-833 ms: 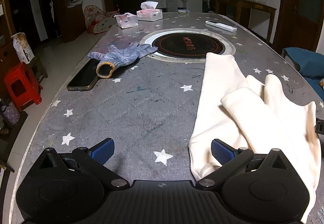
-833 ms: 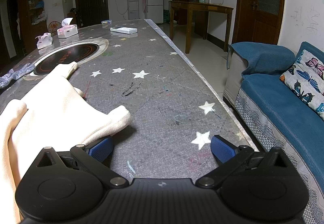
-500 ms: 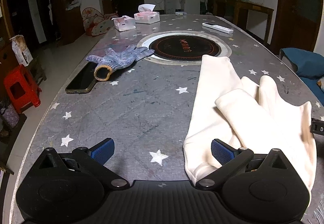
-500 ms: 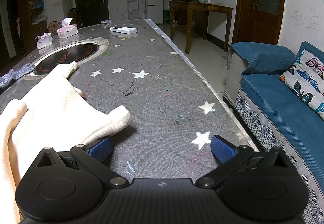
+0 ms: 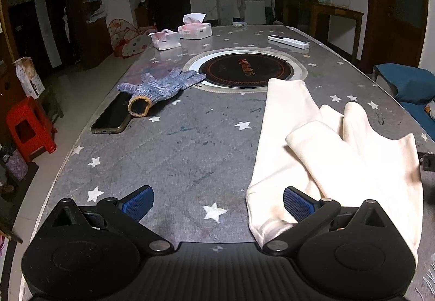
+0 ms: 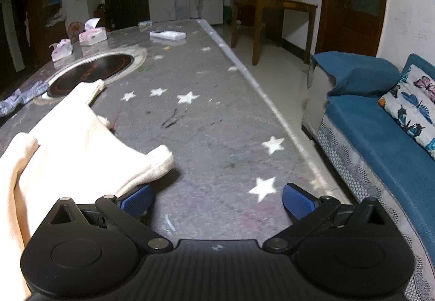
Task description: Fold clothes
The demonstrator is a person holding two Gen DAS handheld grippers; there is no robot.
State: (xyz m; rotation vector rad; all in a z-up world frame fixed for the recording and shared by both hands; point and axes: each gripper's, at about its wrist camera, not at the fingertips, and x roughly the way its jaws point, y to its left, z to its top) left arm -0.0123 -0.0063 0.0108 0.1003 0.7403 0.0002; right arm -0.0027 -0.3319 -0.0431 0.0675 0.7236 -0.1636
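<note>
Both jaws stand spread wide, and neither pair pinches anything.

From the left wrist, the left gripper [image 5: 217, 204] hangs over a grey star-printed table [image 5: 190, 143]. Its right-hand pad rests against the near edge of a cream garment [image 5: 326, 154], but the cloth is not clamped. The garment lies in loose folds on the near side of a round black cooktop [image 5: 246, 69] set into the table, one long end reaching up to the cooktop's rim; its near corner is cut off behind the gripper's body. A knitted glove [image 5: 160, 86] lies just left of the cooktop, its cuff on a dark phone [image 5: 112, 117]. Beyond the cooktop stand two tissue boxes [image 5: 194, 28], each with a tissue sticking out of the top, and a white remote [image 5: 288, 41] lies to its far right. A small black part at the right edge of the view is too cropped to identify.

From the right wrist, the right gripper [image 6: 216, 201] sits low over the same table, bare surface between its pads. A garment corner lies over the left pad [image 6: 136, 199], hiding part of it; the rest runs off the left edge. The cooktop's near side is hidden by cloth. To the right of the table stands a blue sofa [image 6: 380, 121].
</note>
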